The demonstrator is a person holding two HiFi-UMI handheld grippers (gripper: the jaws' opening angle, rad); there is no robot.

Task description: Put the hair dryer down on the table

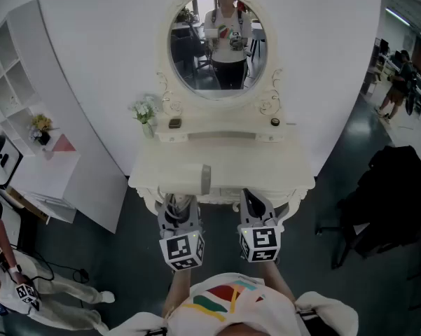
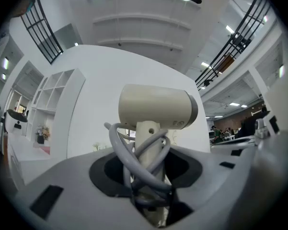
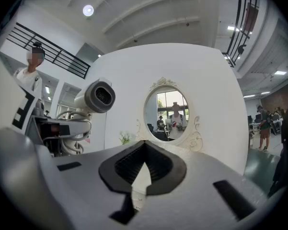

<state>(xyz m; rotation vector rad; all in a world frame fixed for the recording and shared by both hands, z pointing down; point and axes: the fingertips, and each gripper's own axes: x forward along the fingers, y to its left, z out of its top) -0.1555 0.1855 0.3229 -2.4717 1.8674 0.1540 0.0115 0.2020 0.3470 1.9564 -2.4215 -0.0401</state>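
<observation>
A cream hair dryer [image 2: 155, 110] with a grey end stands upright, its grey cord wound round the handle. My left gripper [image 2: 151, 176] is shut on that handle and cord. In the head view the hair dryer [image 1: 192, 177] hangs over the front left part of the white dressing table [image 1: 266, 170], with the left gripper [image 1: 181, 212] just below it. Whether the dryer touches the tabletop is not visible. My right gripper [image 1: 252, 200] sits beside it at the table's front edge. Its jaws meet at the tips with nothing between them [image 3: 144, 162]. The right gripper view shows the hair dryer [image 3: 97, 97] to its left.
An oval mirror [image 1: 217, 44] rises at the back of the table. On the rear ledge stand a small vase of flowers [image 1: 144, 114] and two small dark objects [image 1: 174, 123]. A white shelf unit [image 1: 28, 117] is at the left, a black chair [image 1: 392, 194] at the right, a person [image 1: 28, 285] at the lower left.
</observation>
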